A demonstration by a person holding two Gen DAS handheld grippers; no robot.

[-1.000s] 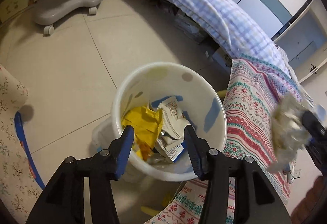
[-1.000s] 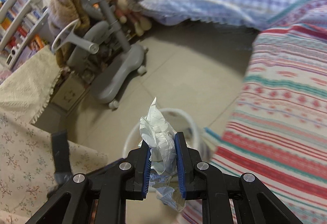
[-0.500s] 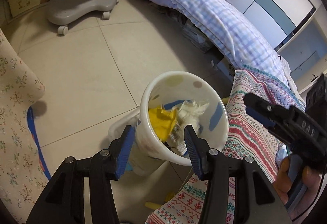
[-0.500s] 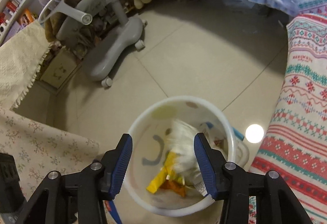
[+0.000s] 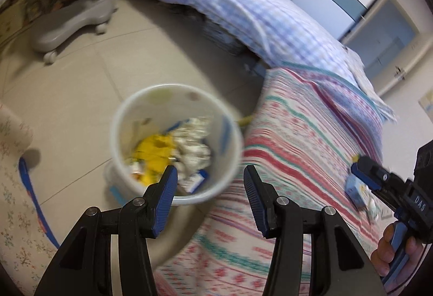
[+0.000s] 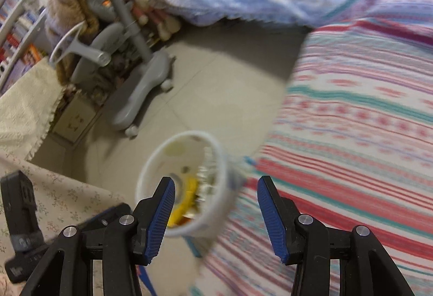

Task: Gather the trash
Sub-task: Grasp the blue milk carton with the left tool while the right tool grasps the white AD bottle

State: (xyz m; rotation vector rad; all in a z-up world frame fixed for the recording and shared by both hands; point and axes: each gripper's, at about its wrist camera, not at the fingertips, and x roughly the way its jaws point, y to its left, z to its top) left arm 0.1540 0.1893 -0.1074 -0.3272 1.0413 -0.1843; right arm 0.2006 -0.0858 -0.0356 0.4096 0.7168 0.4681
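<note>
The white bin stands on the tiled floor, close against the edge of the striped blanket, and already holds crumpled paper, a yellow wrapper and small packets. The left gripper hangs above the bin's 5 o'clock rim with its jaws spread and nothing between them. The right gripper is likewise spread and empty; in the left view it sits at 3 o'clock over the blanket, just beside a small blue-and-white carton and some pale scraps lying there. Judged from this, several pieces are binned and at least the carton is probably left to collect. Both views are blurred, so smaller trash cannot be ruled out. Open floor runs from the bin toward 10 o'clock, bounded by the grey wheeled chair base at 11 o'clock and a floral cloth at 8 o'clock. The blanket edge crowds the bin at 3 o'clock, so returns to the bin are best made from above.
</note>
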